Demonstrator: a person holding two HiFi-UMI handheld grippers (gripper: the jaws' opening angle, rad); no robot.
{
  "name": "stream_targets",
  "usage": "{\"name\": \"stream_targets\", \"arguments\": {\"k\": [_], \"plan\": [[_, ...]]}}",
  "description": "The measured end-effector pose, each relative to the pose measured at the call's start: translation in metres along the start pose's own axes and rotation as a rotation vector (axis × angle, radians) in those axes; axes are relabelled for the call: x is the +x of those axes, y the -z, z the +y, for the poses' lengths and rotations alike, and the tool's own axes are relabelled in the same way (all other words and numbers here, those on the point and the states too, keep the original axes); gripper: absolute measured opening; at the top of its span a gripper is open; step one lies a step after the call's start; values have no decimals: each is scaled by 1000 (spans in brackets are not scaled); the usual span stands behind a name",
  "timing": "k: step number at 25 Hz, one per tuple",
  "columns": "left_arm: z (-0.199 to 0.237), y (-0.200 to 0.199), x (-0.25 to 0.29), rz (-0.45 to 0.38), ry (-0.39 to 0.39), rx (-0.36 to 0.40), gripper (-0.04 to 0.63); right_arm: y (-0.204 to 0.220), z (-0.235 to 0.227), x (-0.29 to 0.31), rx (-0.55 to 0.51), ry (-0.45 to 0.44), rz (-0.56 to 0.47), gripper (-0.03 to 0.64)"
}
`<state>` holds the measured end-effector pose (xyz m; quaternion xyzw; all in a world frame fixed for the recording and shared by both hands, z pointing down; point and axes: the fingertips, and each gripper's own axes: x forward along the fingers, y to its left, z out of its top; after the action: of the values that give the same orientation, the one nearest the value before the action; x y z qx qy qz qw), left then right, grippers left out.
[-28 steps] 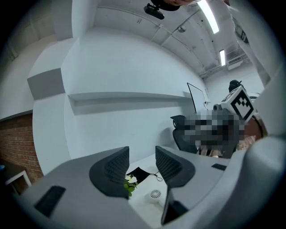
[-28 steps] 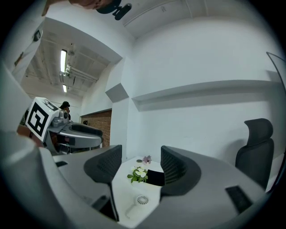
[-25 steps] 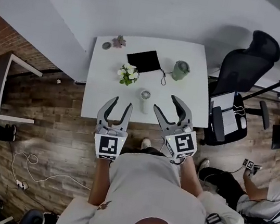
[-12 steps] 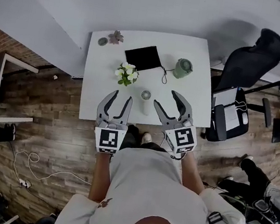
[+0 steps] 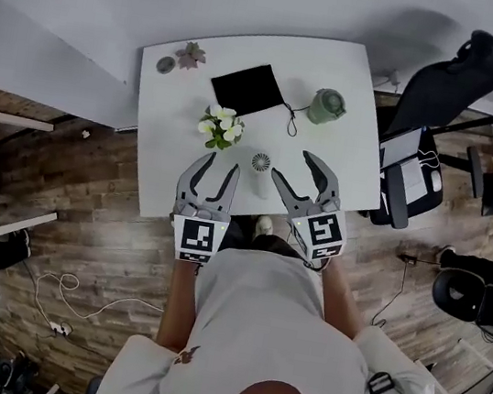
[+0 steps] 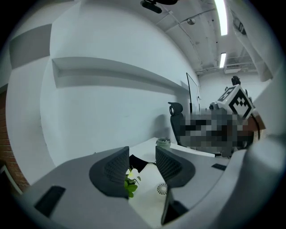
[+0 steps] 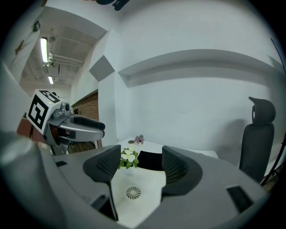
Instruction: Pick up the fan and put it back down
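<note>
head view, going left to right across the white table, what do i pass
small round dish → small pink plant → white flowers → fan → green jar. The black pouch spans the middle, so it is left out.

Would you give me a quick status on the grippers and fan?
Left gripper open, empty; right gripper empty, jaws opening. Fan untouched on table. Flowers just left of it.

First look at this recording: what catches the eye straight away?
Two grippers hang over the near edge of the white table: the left gripper, and the right gripper, jaws opening with nothing between them. The small white fan sits between the two, untouched.
</note>
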<state>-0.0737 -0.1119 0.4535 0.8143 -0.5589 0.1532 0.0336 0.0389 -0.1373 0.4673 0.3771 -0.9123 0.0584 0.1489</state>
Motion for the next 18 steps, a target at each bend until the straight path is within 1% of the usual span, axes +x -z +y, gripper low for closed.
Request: {"name": "stream_targets", "arguments": {"k": [8, 18], "plan": [[1, 34, 20, 65, 114, -22, 179, 33, 3, 22, 41, 48, 94, 294], [4, 73, 44, 136, 205, -41, 178, 72, 7, 49, 69, 59, 204, 302]]}}
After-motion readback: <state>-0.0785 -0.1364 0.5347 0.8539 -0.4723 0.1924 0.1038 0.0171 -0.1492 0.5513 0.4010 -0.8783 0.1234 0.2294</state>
